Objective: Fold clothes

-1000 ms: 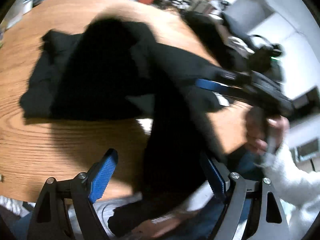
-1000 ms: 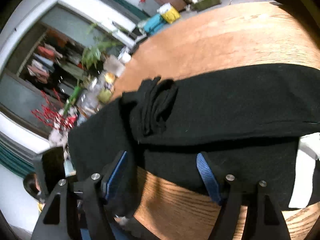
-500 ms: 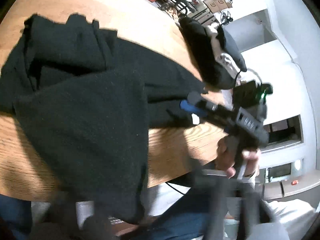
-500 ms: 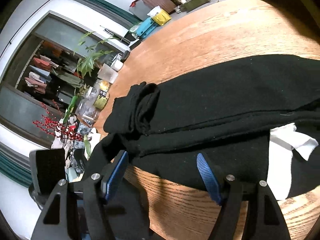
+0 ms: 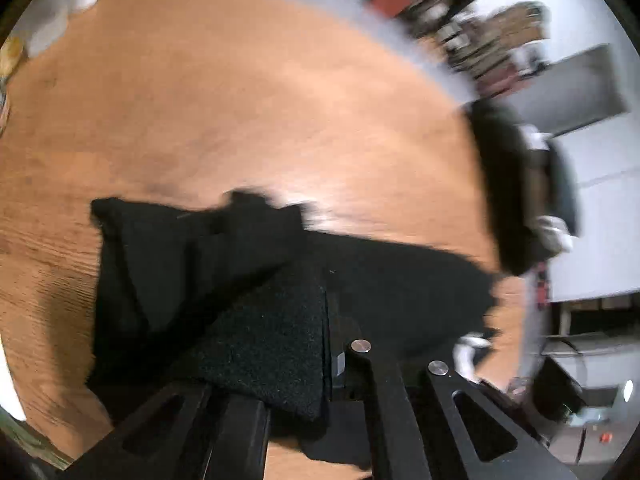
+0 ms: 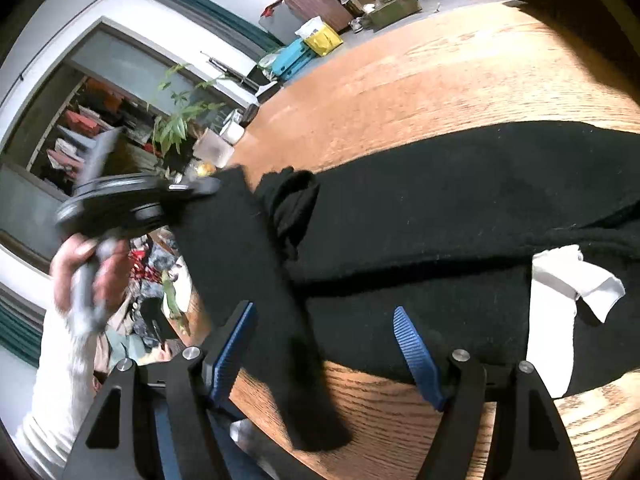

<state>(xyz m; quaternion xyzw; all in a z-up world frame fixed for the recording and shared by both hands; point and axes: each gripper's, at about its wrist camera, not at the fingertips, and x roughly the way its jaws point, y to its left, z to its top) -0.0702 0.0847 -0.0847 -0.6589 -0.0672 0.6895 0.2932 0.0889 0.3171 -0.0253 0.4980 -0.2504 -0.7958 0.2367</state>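
Observation:
A black garment (image 6: 460,200) lies spread across the near part of the round wooden table (image 6: 460,60); a white tag (image 6: 560,284) shows at its right. My left gripper (image 5: 334,354) is shut on a long black strip of the garment (image 5: 272,344), and cloth hides its fingertips. The right wrist view shows that left gripper (image 6: 188,190) raised at the left in a person's hand (image 6: 92,264), the strip (image 6: 256,288) hanging slantwise from it. My right gripper (image 6: 326,350) stands open over the table's near edge; the strip passes between its blue pads (image 6: 416,356) without being pressed.
A second dark bundle (image 5: 508,200) sits at the table's right edge. Clear containers (image 6: 216,148) and a plant (image 6: 180,120) stand by the far left rim. Boxes and bags (image 6: 320,40) clutter the floor beyond. Bare wood (image 5: 240,100) lies behind the garment.
My left gripper has shut on the black strip and swung sideways fast, lifting it off the edge. The right gripper has stayed open and nearly still.

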